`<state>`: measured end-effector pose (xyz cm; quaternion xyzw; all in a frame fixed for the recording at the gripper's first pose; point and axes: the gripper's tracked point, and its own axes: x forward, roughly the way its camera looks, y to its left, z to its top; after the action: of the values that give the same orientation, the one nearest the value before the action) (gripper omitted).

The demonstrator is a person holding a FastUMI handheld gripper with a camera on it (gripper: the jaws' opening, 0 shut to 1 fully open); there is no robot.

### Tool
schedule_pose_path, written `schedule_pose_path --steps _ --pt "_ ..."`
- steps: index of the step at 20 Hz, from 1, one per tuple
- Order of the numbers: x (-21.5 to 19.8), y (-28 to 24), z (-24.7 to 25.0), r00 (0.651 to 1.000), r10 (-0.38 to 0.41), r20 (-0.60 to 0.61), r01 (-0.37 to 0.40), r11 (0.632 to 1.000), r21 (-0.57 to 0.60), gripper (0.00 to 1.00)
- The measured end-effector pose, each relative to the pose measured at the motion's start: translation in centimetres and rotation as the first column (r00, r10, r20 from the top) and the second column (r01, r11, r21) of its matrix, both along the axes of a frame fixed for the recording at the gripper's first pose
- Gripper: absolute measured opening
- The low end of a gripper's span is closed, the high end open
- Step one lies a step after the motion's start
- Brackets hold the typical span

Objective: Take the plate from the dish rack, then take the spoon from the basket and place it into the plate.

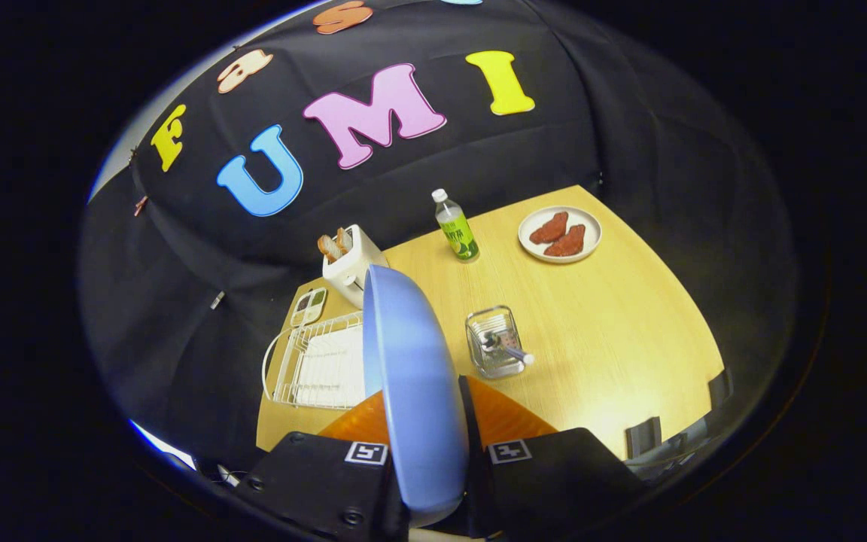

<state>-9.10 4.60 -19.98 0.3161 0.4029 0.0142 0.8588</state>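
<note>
A light blue plate [411, 376] stands on edge between my fingers, and my gripper [426, 421] is shut on its rim, holding it up above the table. Behind and left of the plate lies the white wire dish rack [305, 365], partly hidden by the plate. Just right of the plate, beyond my fingers, a small clear basket [495, 340] stands on the wooden table [599, 346] with a spoon [507, 348] inside, its handle sticking out over the rim.
A white toaster [351, 263] with toast stands behind the rack, a small tray [308, 306] beside it. A green-labelled bottle [456, 226] stands mid-table at the back. A white plate [559, 234] with red food sits at the far right corner.
</note>
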Motion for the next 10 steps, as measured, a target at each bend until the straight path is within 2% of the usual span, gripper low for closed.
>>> schedule_pose_path --steps 6,10 --pt "-5.7 2.4 -7.6 0.994 0.068 -0.085 -0.053 0.985 0.165 0.33" --pt "-7.5 4.5 -12.5 0.983 0.109 -0.146 -0.078 0.976 0.203 0.33"
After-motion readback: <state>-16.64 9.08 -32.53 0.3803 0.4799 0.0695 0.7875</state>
